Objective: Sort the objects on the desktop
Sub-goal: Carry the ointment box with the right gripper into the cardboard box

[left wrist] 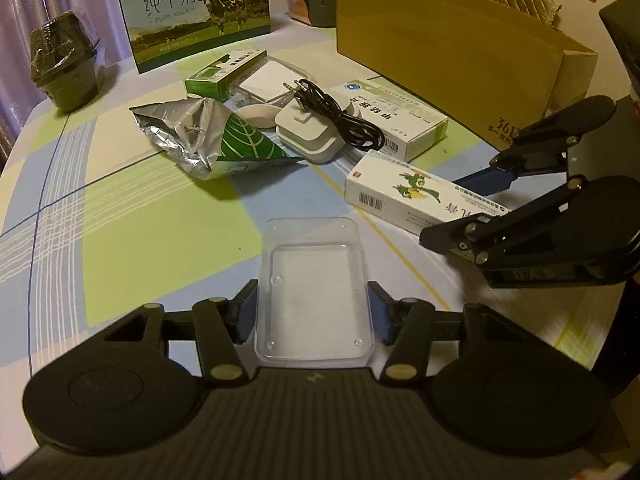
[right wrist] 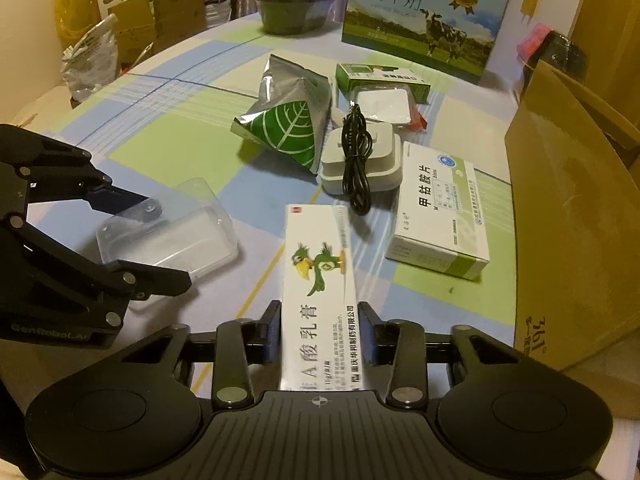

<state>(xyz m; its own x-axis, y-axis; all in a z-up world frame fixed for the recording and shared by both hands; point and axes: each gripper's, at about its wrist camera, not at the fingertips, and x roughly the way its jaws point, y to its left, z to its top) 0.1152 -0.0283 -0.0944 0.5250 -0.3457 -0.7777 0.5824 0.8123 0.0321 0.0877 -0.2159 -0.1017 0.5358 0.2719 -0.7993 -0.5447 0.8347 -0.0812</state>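
Your left claw sits around the clear plastic tray, its blue pads against the tray's two long sides, so it is closed on the tray, which lies low on the checked cloth of the bench. Your right claw has the long white ointment box with the green bird between its fingers; the near end of the box fills the gap, with both pads at its sides, though whether they press it firmly you cannot tell for sure. From the right wrist view the left claw shows at the left edge, with the tray in its grip. Further up the bench lie a foil pouch with a green leaf, a white charger with a coiled black cable lying on top of it, and a white and green medicine box just beside the charger. A small green box and a clear case lie beyond them. A milk carton printed with a cow stands at the back, and an open cardboard box stands at the right.
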